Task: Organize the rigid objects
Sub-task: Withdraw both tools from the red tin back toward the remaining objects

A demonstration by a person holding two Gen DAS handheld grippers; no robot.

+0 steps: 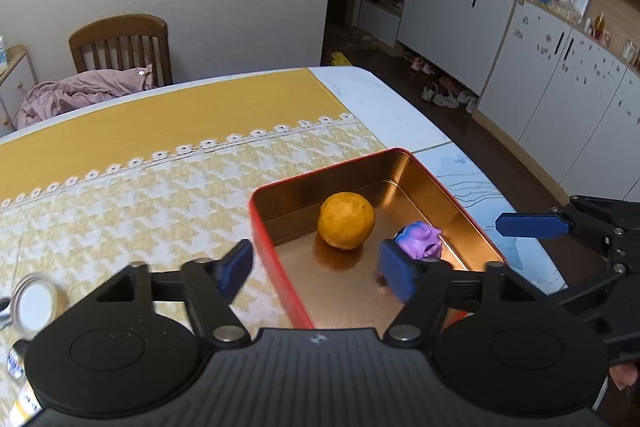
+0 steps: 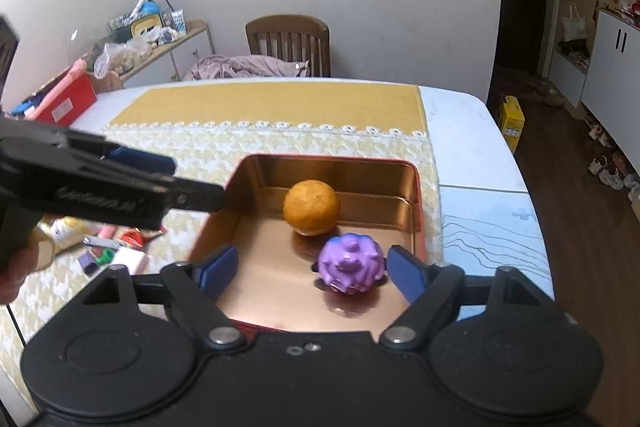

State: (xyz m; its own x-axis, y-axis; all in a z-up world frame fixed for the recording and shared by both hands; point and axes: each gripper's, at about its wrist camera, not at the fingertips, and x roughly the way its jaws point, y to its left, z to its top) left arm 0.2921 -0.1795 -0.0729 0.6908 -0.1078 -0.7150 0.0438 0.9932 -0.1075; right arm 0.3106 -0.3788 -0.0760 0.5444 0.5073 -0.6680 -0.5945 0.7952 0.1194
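- Yellow cloth (image 2: 280, 103) with a white lace band and a houndstooth lower part covers most of a white counter (image 2: 460, 115); ahead of both tools the counter ends at a pale wall.
- Wooden chair (image 2: 289, 41) stands at the far edge of the counter, with a pink garment (image 2: 248, 65) heaped in front of it.
- Left tool (image 1: 316, 269) hangs with its blue pads wide apart and nothing between them; its left pad is over the cloth, its right pad over the tin.
- Right tool (image 2: 310, 269) is also spread open, gripping nothing.
- Red tin (image 2: 418, 195) with a coppery inside lies on the cloth just below and ahead of both tools.
- Orange (image 2: 312, 207) rests in the tin, ahead of the right tool's pads.
- Purple toy (image 2: 348, 265) sits in the tin nearer than the orange, just inside the right tool's right pad; whether they touch is unclear.
- Seen from the right tool, the left tool crosses the left side, hiding part of the cloth and the tin's left corner.
- Small clutter (image 2: 108, 247) lies on the cloth left of the right tool; a round jar lid (image 1: 34, 301) lies left of the left tool.
- White cupboards (image 1: 560, 87) and wooden shelves line the room to the right, with shoes (image 1: 444, 95) on the dark floor.
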